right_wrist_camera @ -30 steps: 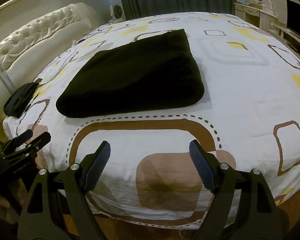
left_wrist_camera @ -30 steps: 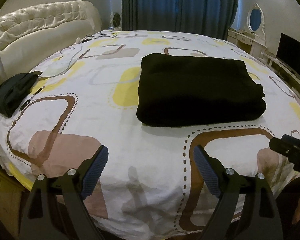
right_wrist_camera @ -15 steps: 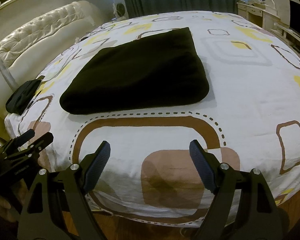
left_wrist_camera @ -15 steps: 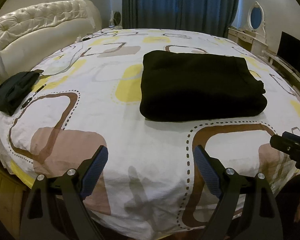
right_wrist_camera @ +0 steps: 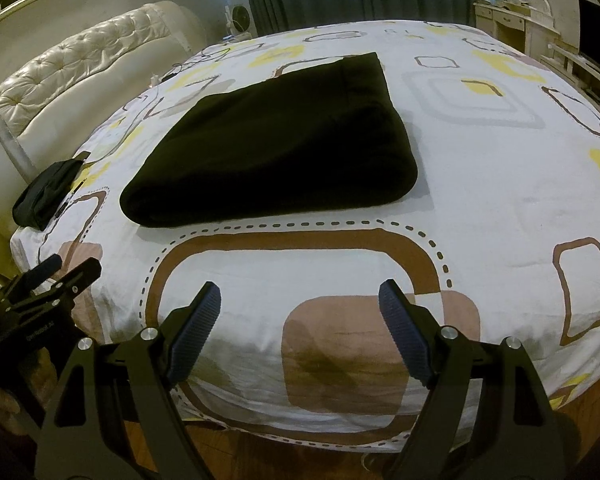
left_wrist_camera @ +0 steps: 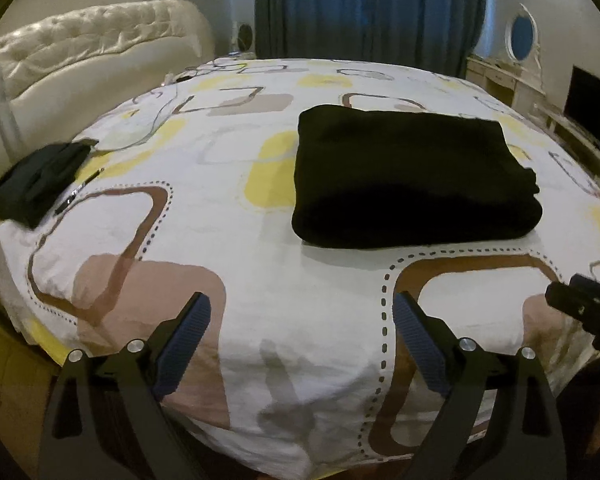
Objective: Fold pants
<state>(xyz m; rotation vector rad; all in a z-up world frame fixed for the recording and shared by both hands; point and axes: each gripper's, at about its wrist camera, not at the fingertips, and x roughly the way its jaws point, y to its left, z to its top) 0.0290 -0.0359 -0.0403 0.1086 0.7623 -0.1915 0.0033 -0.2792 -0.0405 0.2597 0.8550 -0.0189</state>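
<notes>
Black pants (left_wrist_camera: 412,176), folded into a thick rectangular stack, lying flat on the bed (left_wrist_camera: 228,216) toward its middle, rounded fold facing the near edge. Same pants (right_wrist_camera: 276,140) seen at a slant from the right wrist view, resting on the patterned sheet (right_wrist_camera: 480,184) just behind a brown dashed-outline shape. Left hand-held gripper (left_wrist_camera: 300,332) hovering at the near edge of the bed, fingers spread wide, blue pads (left_wrist_camera: 184,340) apart with nothing between, well short of the pants. Right hand-held gripper (right_wrist_camera: 300,328) likewise over the near edge, fingers spread, pads (right_wrist_camera: 404,336) holding nothing, not touching the pants. Each gripper visible in the other's view: right one (left_wrist_camera: 584,304) at the far right edge, left one (right_wrist_camera: 48,284) at the lower left. Small dark bundle (left_wrist_camera: 40,180) on the left corner of the bed, well apart from the pants, with a thin cable (left_wrist_camera: 156,120) trailing nearby. Tufted cream headboard (left_wrist_camera: 92,48) along the left side, blue curtains (left_wrist_camera: 372,8) behind, white dresser with oval mirror (left_wrist_camera: 522,34) at the right.
</notes>
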